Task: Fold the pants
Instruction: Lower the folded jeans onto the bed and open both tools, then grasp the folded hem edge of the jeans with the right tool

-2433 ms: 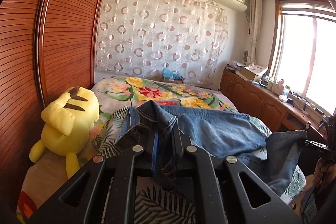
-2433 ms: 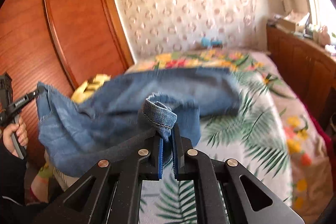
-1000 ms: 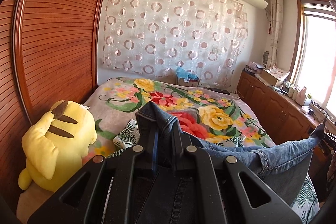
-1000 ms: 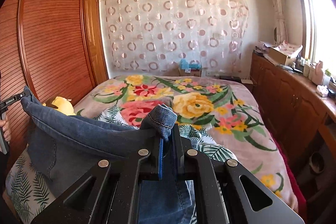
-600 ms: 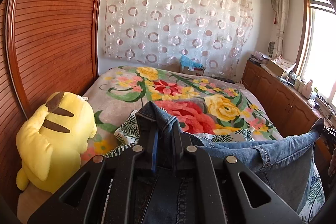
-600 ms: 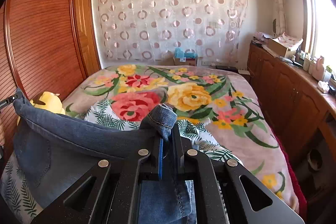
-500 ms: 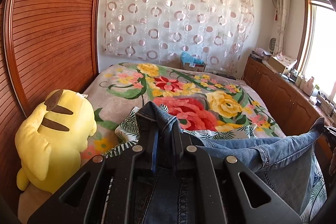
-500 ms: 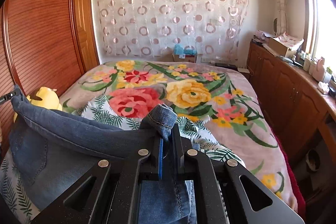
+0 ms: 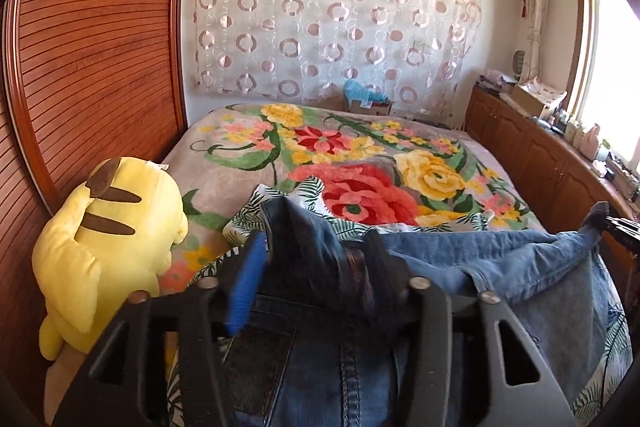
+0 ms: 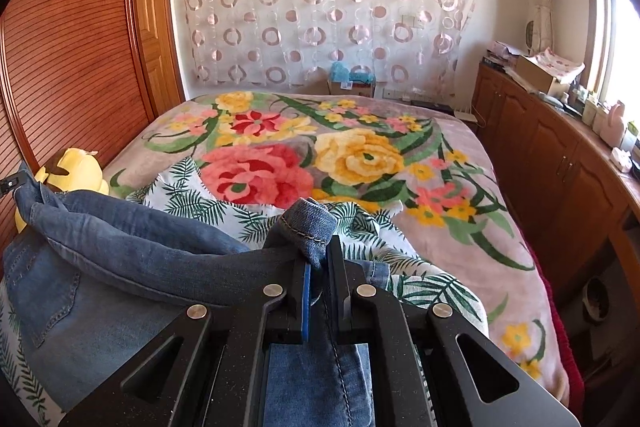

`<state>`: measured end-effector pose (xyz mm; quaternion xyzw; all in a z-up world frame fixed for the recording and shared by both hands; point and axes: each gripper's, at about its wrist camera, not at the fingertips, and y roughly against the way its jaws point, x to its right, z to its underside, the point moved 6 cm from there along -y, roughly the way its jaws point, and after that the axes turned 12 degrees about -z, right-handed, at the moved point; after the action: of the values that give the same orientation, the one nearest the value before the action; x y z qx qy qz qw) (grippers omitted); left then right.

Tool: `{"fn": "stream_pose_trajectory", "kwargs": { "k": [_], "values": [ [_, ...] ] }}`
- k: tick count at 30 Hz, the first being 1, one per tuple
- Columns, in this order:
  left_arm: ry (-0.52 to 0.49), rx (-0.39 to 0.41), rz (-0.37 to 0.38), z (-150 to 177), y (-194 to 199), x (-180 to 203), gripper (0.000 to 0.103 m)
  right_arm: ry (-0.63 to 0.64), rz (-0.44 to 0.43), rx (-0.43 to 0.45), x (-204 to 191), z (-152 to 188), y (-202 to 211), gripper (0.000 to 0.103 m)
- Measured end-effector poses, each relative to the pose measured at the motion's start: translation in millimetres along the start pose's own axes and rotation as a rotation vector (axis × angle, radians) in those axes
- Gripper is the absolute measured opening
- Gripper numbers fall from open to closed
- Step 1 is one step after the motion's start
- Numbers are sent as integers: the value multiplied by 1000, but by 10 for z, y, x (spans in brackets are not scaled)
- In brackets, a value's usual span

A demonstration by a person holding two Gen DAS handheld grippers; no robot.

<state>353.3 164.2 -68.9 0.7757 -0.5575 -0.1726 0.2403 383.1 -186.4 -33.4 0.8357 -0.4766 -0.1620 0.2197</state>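
Note:
Blue denim pants [image 9: 500, 267] hang stretched between my two grippers over the near end of the bed. In the left wrist view my left gripper [image 9: 312, 247] has its jaws spread wide, and a corner of the waistband [image 9: 296, 223] stands loose between them. In the right wrist view my right gripper [image 10: 320, 259] is shut on the other waistband corner [image 10: 308, 223]. The denim [image 10: 120, 239] sags to the left from there toward the left gripper at the frame's left edge.
A floral blanket [image 10: 360, 155] covers the bed, with a leaf-print sheet [image 10: 192, 195] under the pants. A yellow plush toy [image 9: 108, 239] sits at the bed's left edge against the wooden wardrobe [image 9: 80, 67]. Wooden cabinets [image 10: 560, 167] with clutter run along the right, under the window.
My left gripper has opened: its jaws were clamped on the waistband half a second ago and now stand wide apart. Both grippers have sunk slightly toward the bed. The right gripper stays clamped.

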Motion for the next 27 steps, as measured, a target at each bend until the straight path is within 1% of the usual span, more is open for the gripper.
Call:
{"fn": "stream_pose_trajectory", "kwargs": {
  "k": [2,5,11,13,16,18,22,25,27],
  "values": [
    [4,3,21,37,79,6,84,6,9,-7,1,-4,-12,6],
    [-15,-11,52,113,181,75,84,7,16,-7,1,-16,-5,6],
    [-110,-21,59,308,340,309,84,-17,12,-12,-1,16,73,7],
    [-126,-36,82,411,377,389,84,-19,26,-23,9,67,119,29],
    [-146,-62,124,571,401,514,84,-33,33,-39,58,160,230,43],
    [-162,-76,140,650,400,600,84,-48,24,-49,105,253,322,44],
    [-199,-103,166,787,325,741,84,-66,7,-113,178,417,401,44],
    [-213,-127,173,881,267,787,84,-93,-35,-140,209,495,442,44],
    [-219,-144,180,940,236,796,84,-103,-48,-154,217,523,449,44]
  ]
}}
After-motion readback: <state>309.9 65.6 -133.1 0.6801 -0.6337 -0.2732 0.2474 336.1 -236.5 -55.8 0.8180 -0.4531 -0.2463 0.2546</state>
